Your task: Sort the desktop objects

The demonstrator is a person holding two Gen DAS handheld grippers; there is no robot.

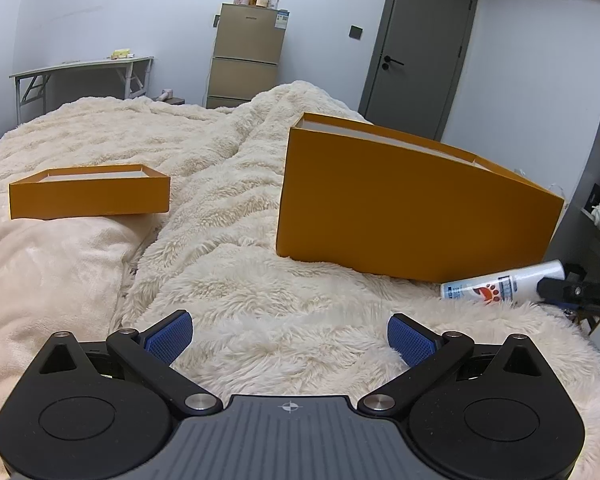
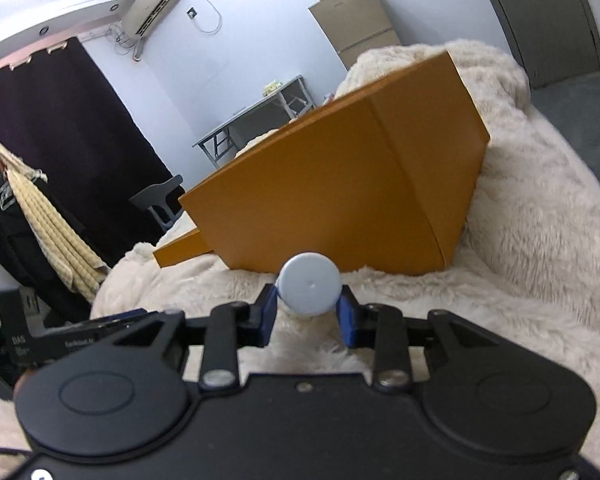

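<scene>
A white bottle with a paw print and blue text lies on the fluffy cream blanket, just in front of the tall orange box. My right gripper is shut on the white bottle, whose round end faces the camera between the blue pads. In the left wrist view the right gripper's black finger meets the bottle's end at the far right. My left gripper hovers over the blanket, open, with nothing between its fingers. A shallow orange lid rests to the left.
The orange box stands open-topped and tilted on the blanket, the lid behind its left corner. A beige pillow lies at the near left. Beyond the bed are a folding table, a cabinet and a grey door.
</scene>
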